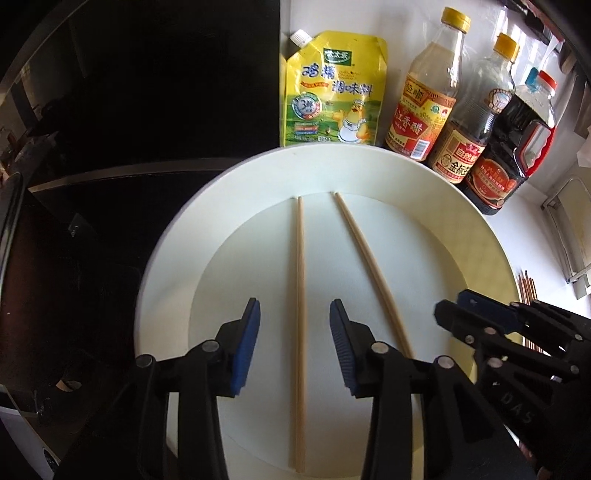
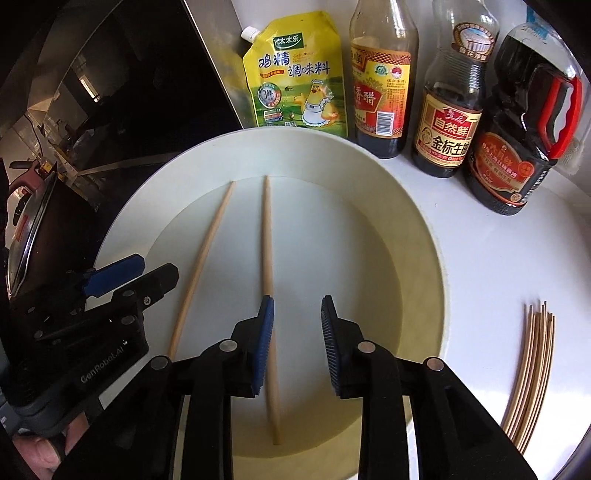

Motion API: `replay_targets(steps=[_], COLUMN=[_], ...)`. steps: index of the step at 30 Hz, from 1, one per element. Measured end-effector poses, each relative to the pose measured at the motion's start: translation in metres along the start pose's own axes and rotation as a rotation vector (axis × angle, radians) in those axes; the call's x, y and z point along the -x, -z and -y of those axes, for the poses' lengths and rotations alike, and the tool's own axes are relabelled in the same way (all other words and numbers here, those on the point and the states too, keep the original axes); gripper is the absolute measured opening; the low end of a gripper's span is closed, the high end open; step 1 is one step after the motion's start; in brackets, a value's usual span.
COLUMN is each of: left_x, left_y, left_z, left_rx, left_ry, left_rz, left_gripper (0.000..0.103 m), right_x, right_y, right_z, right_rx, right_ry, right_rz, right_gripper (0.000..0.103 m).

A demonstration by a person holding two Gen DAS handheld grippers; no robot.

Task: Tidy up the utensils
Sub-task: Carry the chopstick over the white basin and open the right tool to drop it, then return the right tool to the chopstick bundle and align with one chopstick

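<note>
Two chopsticks (image 1: 300, 295) lie loose in white plate (image 1: 480, 236) at frame centre; left tool (image 1: 294, 345) and right tool (image 2: 297, 347) are held part-open, gripping nothing. Spare chopsticks (image 2: 532, 373) are seen lower right on worktop (image 2: 498, 258).

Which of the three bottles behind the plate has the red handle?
The dark jug, rightmost in the row; the two bottles left of it have plain necks without handles.

Your right-view bottle tops (image 2: 384, 22) run off the frame; chopstick bundle (image 2: 532, 373) loses its lower ends; bottle labels (image 1: 417, 122) stay unreadable.
</note>
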State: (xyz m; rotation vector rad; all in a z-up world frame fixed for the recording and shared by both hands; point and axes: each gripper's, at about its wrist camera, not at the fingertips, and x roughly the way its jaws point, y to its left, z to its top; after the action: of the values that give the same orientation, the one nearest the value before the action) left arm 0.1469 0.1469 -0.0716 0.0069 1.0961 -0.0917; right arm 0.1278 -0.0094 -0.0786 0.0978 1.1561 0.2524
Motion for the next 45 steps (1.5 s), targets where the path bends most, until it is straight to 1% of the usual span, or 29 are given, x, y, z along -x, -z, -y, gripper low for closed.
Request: replay_targets(steps=[1,3,5,10,14,15,18,20,24,26,29,33,37,45], left_x=[0.003,0.011,0.022,0.044,0.059,0.063,0.071,0.076,0.081,0.082,0.083,0.082,0.081,0.073], left_y=[0.0,0.001,0.003,0.011,0.019,0.021,0.029,0.036,0.052,0.056,0.061,0.068,0.074,0.084], left_z=[-0.002,-0.006,-0.009,-0.004,0.005,0.009,0.023,0.035,0.059,0.073,0.093,0.122,0.152,0.197], left_rx=[0.005,0.017,0.028,0.016,0.004,0.002,-0.016,-0.034,-0.061,-0.074,-0.089,-0.112,-0.143,-0.184], left_ry=[-0.009,-0.032,-0.034,-0.042,-0.032,-0.026,-0.013,-0.005,0.016,0.026,0.045,0.079,0.098,0.107], left_rz=[0.006,0.025,0.052,0.088,0.109,0.115,0.125,0.131,0.134,0.131,0.124,0.112,0.101,0.068], left_gripper=[0.043,0.058,0.064,0.069,0.074,0.076,0.078,0.078,0.081,0.081,0.081,0.082,0.082,0.082], right_x=[0.003,0.01,0.016,0.038,0.058,0.063,0.079,0.086,0.097,0.102,0.114,0.128,0.138,0.147], right_y=[0.001,0.006,0.009,0.024,0.036,0.039,0.05,0.058,0.072,0.078,0.089,0.105,0.12,0.139], right_z=[0.003,0.009,0.009,0.019,0.024,0.026,0.036,0.044,0.067,0.079,0.098,0.126,0.154,0.191], right_rx=[-0.005,-0.015,-0.019,-0.047,-0.05,-0.051,-0.058,-0.069,-0.098,-0.108,-0.126,-0.156,-0.186,-0.22], right_ry=[0.004,0.014,0.03,0.072,0.107,0.114,0.131,0.142,0.164,0.175,0.194,0.228,0.246,0.257], right_rz=[0.004,0.006,0.01,0.045,0.083,0.09,0.117,0.127,0.123,0.12,0.129,0.132,0.129,0.126], right_gripper=[0.026,0.026,0.026,0.033,0.034,0.036,0.04,0.041,0.046,0.046,0.049,0.049,0.05,0.051])
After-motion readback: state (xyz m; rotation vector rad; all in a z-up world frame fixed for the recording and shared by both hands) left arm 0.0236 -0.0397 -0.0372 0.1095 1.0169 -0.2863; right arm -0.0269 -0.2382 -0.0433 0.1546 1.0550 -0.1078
